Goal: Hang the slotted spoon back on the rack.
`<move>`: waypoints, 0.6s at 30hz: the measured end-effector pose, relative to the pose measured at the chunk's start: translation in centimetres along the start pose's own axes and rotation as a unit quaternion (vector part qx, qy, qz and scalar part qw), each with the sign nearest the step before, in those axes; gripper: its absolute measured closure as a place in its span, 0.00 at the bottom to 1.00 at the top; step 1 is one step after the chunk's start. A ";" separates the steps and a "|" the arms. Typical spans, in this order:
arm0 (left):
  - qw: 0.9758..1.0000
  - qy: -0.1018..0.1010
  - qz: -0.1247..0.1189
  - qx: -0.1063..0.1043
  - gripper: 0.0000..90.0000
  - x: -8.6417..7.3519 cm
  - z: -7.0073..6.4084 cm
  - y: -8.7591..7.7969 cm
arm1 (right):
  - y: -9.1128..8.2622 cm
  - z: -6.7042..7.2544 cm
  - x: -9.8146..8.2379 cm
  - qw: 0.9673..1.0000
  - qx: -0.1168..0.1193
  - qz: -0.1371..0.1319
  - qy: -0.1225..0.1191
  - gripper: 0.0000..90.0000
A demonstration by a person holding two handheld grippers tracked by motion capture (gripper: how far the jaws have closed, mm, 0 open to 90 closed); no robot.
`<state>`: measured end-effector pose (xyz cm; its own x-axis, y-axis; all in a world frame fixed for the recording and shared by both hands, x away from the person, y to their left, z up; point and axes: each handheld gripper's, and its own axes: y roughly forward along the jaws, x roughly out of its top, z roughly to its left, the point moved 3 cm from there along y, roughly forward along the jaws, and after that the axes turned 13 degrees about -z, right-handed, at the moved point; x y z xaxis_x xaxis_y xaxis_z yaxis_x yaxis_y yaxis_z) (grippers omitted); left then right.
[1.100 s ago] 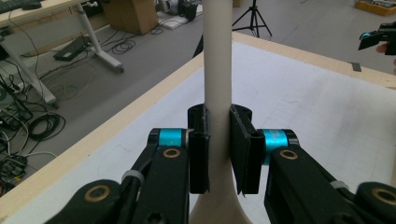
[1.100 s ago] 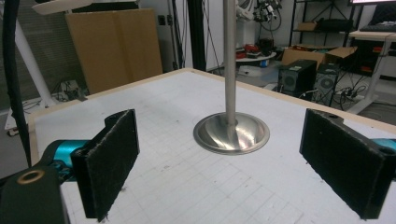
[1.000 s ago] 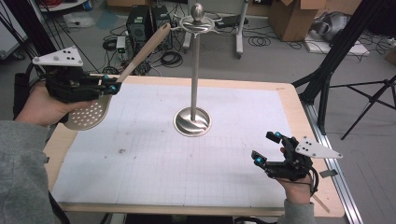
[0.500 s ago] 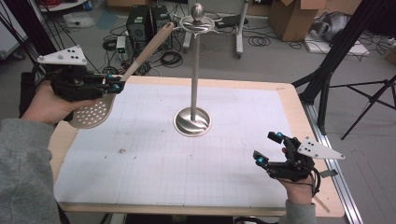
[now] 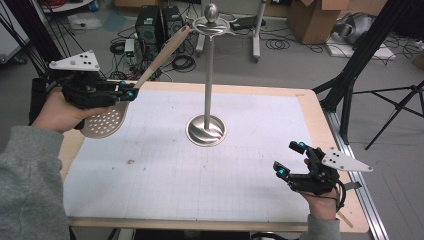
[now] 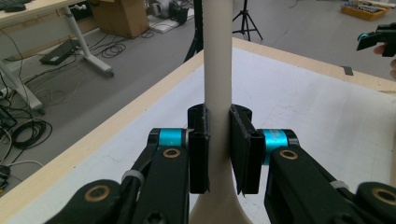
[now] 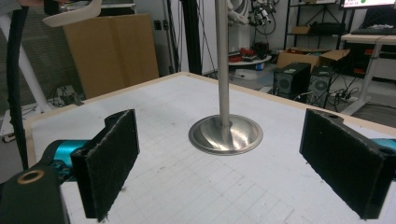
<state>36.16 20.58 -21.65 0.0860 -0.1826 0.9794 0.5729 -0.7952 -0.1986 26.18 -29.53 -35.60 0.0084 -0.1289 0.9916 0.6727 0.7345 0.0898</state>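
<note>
Wood first, at the left edge of the table (image 5: 320, 107): we've got a skimmer (image 5: 107, 120) with a pale wooden handle, and our left gripper (image 5: 125, 93) has its jaws nearly closed, pads pressed on either side of that handle just above where it flares into the head. In the left gripper view the handle runs up smooth and round between the two black pads (image 6: 198, 154). The head is a shallow metal disc dotted with small round holes, hanging lifted above the table's left edge, and the handle slants up and to the right, its tip close by the top ring of the stand (image 5: 209, 70).

Moving to the middle, that stand is polished steel: a thin upright pole on a round, dished base sitting on the white gridded mat, with a flat ring and a ball knob at the top. Nothing hangs on it yet, as far as we can see.

Over at the table's front right corner, our right gripper (image 5: 291, 159) waits with jaws wide apart and nothing between them; its rough black pads (image 7: 114, 154) frame the stand's base.

So we judge the pick-up done and the hanging left: the handle end has yet to settle on the stand's ring.
</note>
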 end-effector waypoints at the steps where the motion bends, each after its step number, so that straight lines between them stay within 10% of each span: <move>1: 1.000 -0.003 -0.002 -0.001 0.87 0.0 0.0 0.1 | 0.0 0.0 0.0 1.000 0.000 0.000 0.000 0.12; 18: 1.000 -0.008 0.012 -0.003 0.87 -1.0 0.0 2.0 | -0.4 -0.1 0.2 1.000 -0.005 -0.004 0.002 0.12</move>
<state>37.19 19.21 -23.06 0.1132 -0.1924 0.9748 0.5655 -0.7942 -0.2224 26.01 -29.96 -35.50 0.0061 -0.1370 0.9905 0.6797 0.7271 0.0964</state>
